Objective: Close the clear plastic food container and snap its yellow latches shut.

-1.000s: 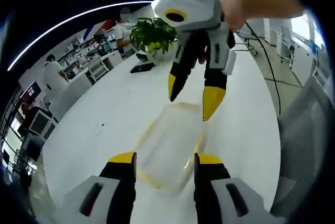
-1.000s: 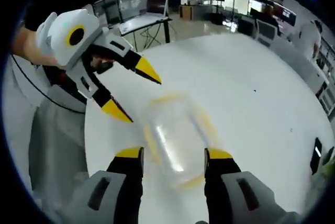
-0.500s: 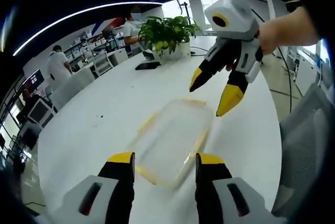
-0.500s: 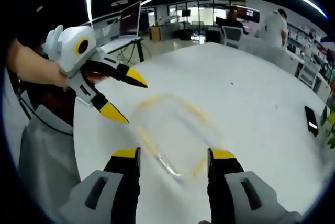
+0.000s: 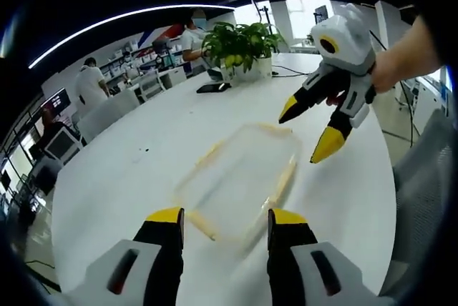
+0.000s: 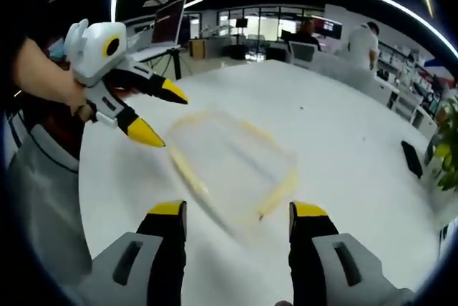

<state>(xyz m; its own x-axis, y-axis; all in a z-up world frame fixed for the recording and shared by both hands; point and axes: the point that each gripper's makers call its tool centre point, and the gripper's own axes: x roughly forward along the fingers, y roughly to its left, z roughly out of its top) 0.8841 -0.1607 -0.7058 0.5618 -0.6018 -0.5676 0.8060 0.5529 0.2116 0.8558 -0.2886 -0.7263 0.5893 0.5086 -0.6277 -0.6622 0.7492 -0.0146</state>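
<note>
I am holding my left gripper and right gripper above the white table, jaws apart, flanking the blurred clear container without touching it.

- My white table carries a potted plant at its far end.
- A dark phone lies near that plant.
- An open laptop sits on another desk.

clear container with yellow latches, white table, yellow-tipped tools
</note>
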